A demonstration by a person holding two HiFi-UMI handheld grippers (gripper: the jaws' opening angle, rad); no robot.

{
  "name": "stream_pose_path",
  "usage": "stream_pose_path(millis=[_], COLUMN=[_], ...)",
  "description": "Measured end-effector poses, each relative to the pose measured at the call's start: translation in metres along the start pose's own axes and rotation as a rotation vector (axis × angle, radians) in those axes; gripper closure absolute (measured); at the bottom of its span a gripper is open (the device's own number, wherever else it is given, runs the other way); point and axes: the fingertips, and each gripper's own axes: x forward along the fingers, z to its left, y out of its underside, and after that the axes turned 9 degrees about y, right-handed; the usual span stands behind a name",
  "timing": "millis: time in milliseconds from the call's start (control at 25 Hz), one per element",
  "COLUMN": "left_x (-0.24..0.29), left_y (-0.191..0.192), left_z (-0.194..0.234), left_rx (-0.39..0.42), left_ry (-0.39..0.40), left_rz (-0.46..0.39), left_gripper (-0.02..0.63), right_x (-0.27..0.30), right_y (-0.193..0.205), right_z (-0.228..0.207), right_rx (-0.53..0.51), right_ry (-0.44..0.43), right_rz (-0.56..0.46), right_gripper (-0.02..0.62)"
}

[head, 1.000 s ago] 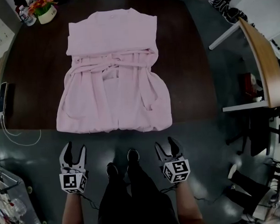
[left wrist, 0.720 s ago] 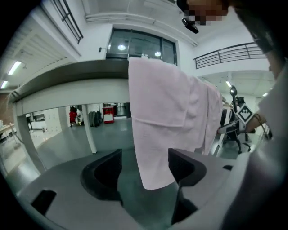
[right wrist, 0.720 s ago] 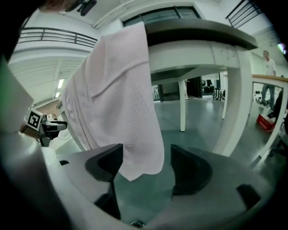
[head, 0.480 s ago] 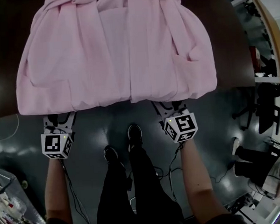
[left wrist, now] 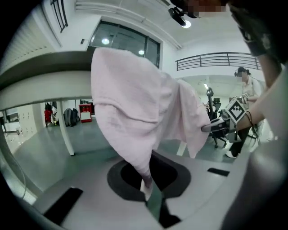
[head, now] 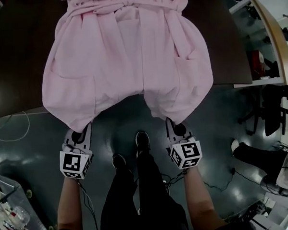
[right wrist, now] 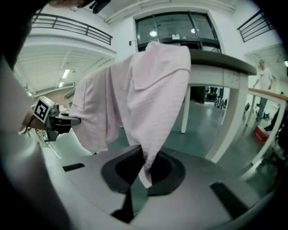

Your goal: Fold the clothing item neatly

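1. Clenching the left gripper [left wrist: 146, 191] on one bottom corner of the pink robe [head: 127, 65], with the jaws just now closing and the cloth pinched between them.
2. Clenching the right gripper [right wrist: 139, 184] on the other bottom corner likewise, with the jaws just now closing onto a narrow fold of hem.
3. Holding both grippers low, just off the near edge of the counter [head: 16, 70] and over the floor [head: 106, 126], one at each side of the body.
4. Drawing the two gripped corners down past that edge into points, with the middle of the hem arching back up to the counter between them.
5. Leaving the rest of the robe spread flat on the dark brown counter, front side up, with the tied belt crossing it at the far edge of the head view.
6. Standing on a glossy, dark green floor, with black shoes [head: 142, 138] between the grippers and a white cable [head: 10, 131] looping on the floor near the counter's left end.
7. Looking out from the gripper views under the counter's pale underside, past its white legs [right wrist: 186, 110].
8. Taking in the room beyond: tall glass panels [right wrist: 173, 29], an upper railing [left wrist: 216, 58], a wood-edged second desk [head: 275, 42] and an office chair [head: 273, 110] to the right.
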Motion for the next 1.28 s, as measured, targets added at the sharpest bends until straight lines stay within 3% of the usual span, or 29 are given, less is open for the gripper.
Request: stream_pose_path(millis=[240, 440, 680, 840, 1080, 1280], left_x=[-0.098, -0.151, -0.203, -0.204, -0.165, -0.122], left_y=[-0.044, -0.12, -0.239, -0.296, -0.387, -0.46], left_z=[-0.07, -0.087, -0.066, -0.048, -0.013, 0.021], left_rx=[-0.058, -0.055, -0.017, -0.011, 0.039, 0.044], left_ry=[0.093, 0.155, 0.191, 0.199, 0.177, 0.138], left_rz=[0.002, -0.054, -0.209, -0.256, -0.341, -0.394], left_gripper=[0.589, 0.589, 0.588, 0.589, 0.588, 0.589], right_x=[-0.113, -0.169, -0.211, -0.213, -0.172, -0.123], right_y=[-0.031, -0.118, -0.226, -0.293, -0.389, -0.465], right_z=[0.009, 0.012, 0.001, -0.005, -0.019, -0.053], right_rx=[0.016, -0.031, -0.043, -0.06, -0.191, -0.179], right_ry=[0.023, -0.023, -0.035, -0.094, -0.2, -0.225], right_rz=[0.043, -0.06, -0.212, -0.287, -0.4, -0.473], right_gripper=[0.588, 0.588, 0.588, 0.588, 0.588, 0.588])
